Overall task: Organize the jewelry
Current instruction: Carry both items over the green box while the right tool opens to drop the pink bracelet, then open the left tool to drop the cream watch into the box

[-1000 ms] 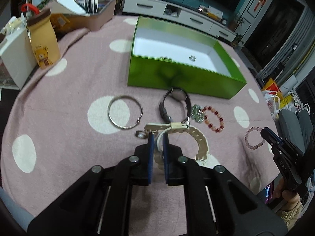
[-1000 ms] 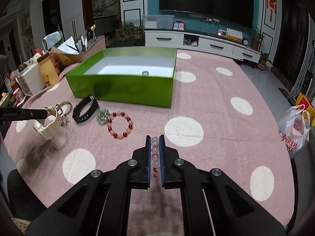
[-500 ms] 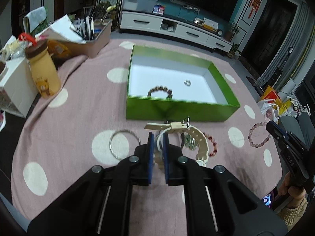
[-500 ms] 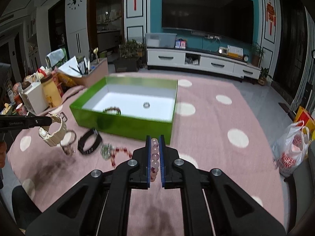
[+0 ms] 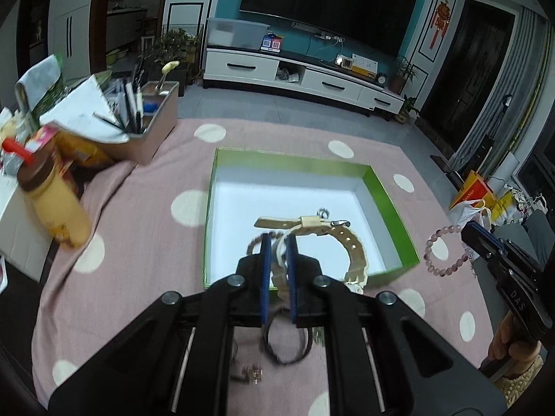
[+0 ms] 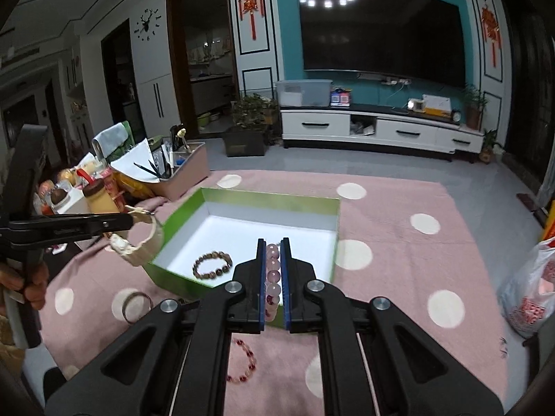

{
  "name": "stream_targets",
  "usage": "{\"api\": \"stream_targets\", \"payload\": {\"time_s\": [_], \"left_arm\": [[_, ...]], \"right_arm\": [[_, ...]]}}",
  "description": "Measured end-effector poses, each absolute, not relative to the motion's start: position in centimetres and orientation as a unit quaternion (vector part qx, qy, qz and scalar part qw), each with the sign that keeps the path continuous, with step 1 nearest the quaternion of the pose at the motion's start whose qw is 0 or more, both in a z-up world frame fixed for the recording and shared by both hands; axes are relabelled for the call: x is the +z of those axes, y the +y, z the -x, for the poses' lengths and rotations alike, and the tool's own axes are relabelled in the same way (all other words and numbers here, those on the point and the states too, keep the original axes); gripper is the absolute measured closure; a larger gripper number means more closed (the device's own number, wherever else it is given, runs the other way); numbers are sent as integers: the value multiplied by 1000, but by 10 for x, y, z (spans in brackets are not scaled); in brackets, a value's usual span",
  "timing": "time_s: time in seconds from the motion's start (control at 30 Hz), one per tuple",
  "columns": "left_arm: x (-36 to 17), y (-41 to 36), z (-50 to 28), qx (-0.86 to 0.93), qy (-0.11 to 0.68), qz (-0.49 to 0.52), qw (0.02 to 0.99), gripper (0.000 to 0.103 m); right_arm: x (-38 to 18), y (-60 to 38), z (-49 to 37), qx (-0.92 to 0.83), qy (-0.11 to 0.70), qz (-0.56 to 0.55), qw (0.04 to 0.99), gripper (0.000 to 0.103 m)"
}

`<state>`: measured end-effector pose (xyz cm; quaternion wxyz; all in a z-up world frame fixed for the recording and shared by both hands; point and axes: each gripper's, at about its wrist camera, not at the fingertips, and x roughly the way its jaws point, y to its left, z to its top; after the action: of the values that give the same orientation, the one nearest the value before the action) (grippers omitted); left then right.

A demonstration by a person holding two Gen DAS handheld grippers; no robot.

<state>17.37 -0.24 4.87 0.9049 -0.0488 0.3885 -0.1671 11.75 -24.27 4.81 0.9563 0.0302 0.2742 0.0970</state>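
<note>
Above the open green box (image 5: 388, 201), the left gripper (image 5: 277, 242) pinches a cream plastic watch (image 5: 350, 242); the right gripper (image 6: 270, 246) pinches a pink bead bracelet (image 6: 272, 277). Go low inside, then let go gently.

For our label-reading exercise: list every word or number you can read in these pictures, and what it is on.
"DAS": side of the right tool.
Left tool white lettering: too blurred.
Plastic bag red print: too blurred.
Wall clock numerals: too small.

Lifted higher: cream watch (image 5: 347, 242) now carried over the green box (image 5: 388, 201); pink bead bracelet (image 6: 273, 277) raised toward box's near edge.
</note>
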Motion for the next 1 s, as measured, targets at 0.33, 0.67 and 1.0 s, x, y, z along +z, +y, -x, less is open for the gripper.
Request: {"api": "stream_targets", "payload": {"time_s": [0.33,0.67,1.0], "left_arm": [[28,-36,-223,-172,414,22,893,95],[-2,-56,-253,-168,451,6,877,95],[-18,-70,-266,-162,472,-12,866,91]], "right_arm": [[25,-237,-164,113,315,-40,942,96],[1,-236,-193,113,346,-46,930,96],[-11,-238,-205,119,362,-55,923,94]]}}
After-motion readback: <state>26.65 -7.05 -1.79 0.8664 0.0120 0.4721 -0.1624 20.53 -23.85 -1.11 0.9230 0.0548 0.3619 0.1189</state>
